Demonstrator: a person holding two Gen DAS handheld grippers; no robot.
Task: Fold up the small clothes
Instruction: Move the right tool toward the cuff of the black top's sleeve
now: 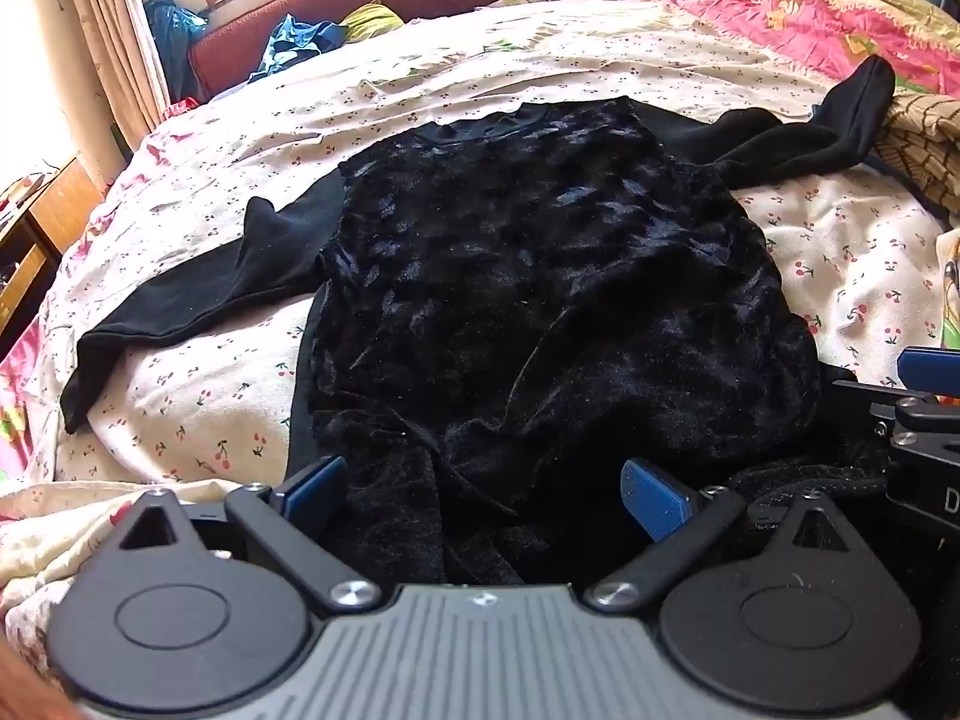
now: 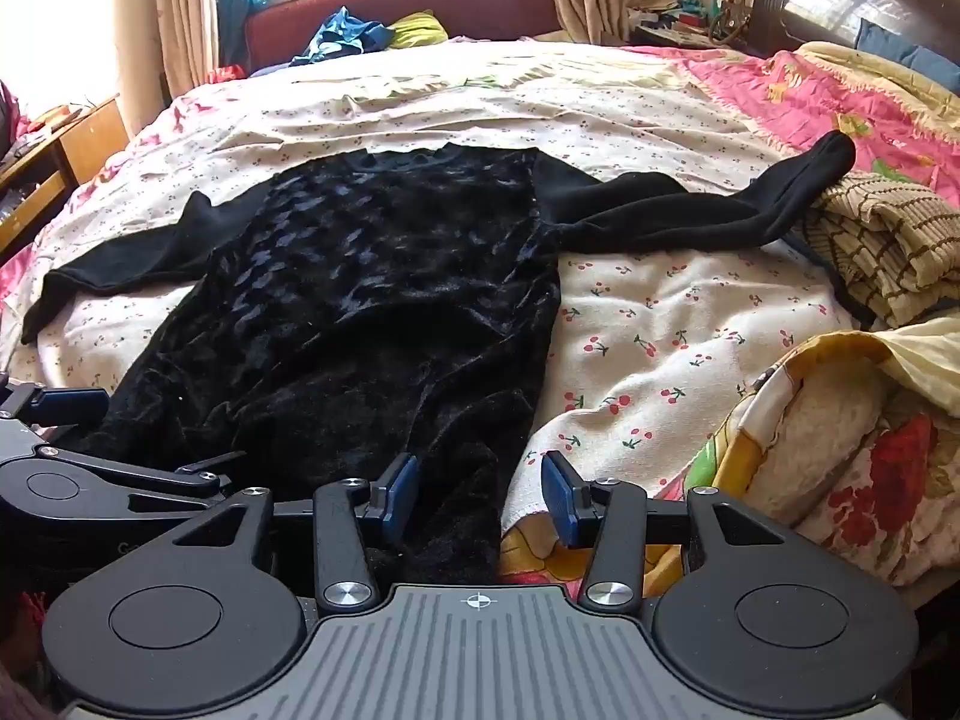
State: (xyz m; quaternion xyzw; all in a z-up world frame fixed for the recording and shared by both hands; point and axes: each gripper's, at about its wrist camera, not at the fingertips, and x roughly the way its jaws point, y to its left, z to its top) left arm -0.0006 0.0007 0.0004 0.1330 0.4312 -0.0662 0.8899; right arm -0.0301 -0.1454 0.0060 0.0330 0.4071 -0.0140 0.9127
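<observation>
A black velvet top (image 1: 540, 276) lies spread flat on the bed, on a cherry-print sheet (image 1: 840, 252), its neckline at the far end and its hem at the near edge. Its plain black sleeves reach out left (image 1: 198, 294) and right (image 2: 690, 210); the right cuff rests against a folded checked cloth (image 2: 882, 246). The left gripper (image 1: 483, 495) sits over the near hem with its blue pads wide apart, dark fabric between them but not pinched. The right gripper (image 2: 480, 489) is at the hem's right edge, pads likewise apart, straddling the velvet border and the sheet. A floral quilt (image 2: 858, 468) is bunched near right
</observation>
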